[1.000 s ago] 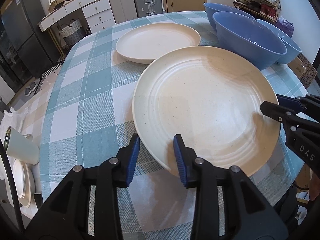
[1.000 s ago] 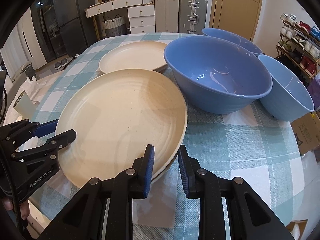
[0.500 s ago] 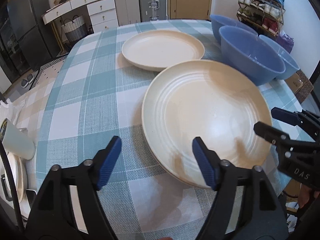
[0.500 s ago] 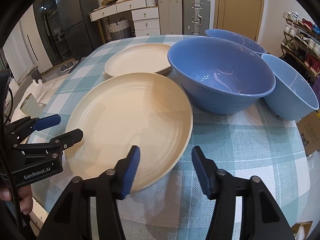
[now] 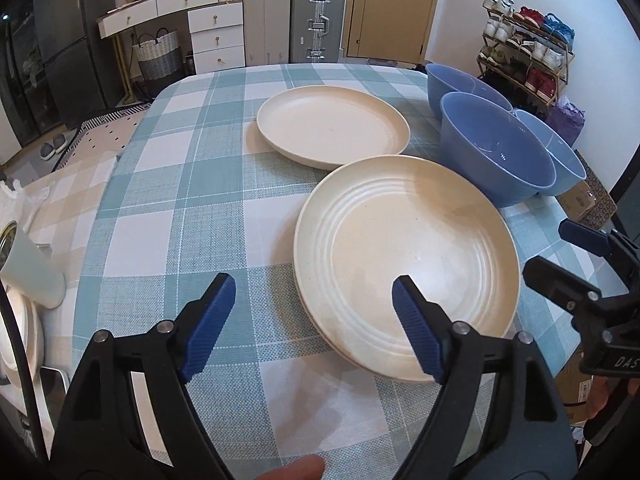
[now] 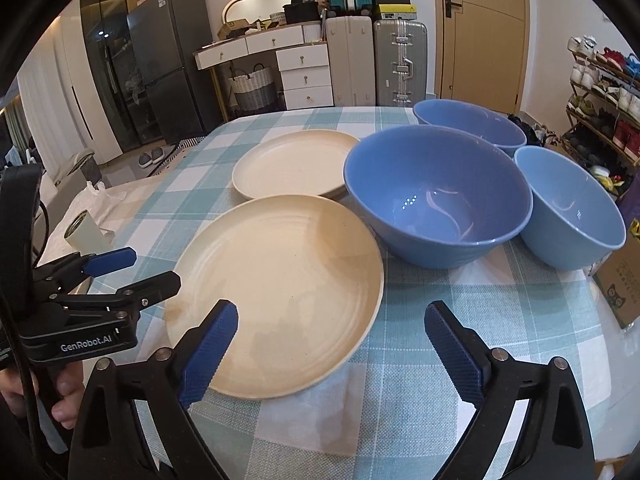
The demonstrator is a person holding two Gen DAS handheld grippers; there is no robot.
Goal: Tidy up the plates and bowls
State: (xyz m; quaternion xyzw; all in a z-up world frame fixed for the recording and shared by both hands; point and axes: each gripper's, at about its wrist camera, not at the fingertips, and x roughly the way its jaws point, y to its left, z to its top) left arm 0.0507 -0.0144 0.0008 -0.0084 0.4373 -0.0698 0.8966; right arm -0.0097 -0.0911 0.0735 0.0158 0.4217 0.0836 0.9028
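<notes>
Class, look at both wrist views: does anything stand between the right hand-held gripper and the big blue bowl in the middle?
Nothing visible does. Only bare checked tablecloth lies between the open right hand-held gripper and the middle blue bowl. The ridged cream plate sits left of that path.

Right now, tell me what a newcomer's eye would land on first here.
The big ridged cream plate dominates the near edge of the checked tablecloth, between the open left gripper and open right gripper. Three blue bowls cluster right of it; a smaller cream plate lies behind.
</notes>
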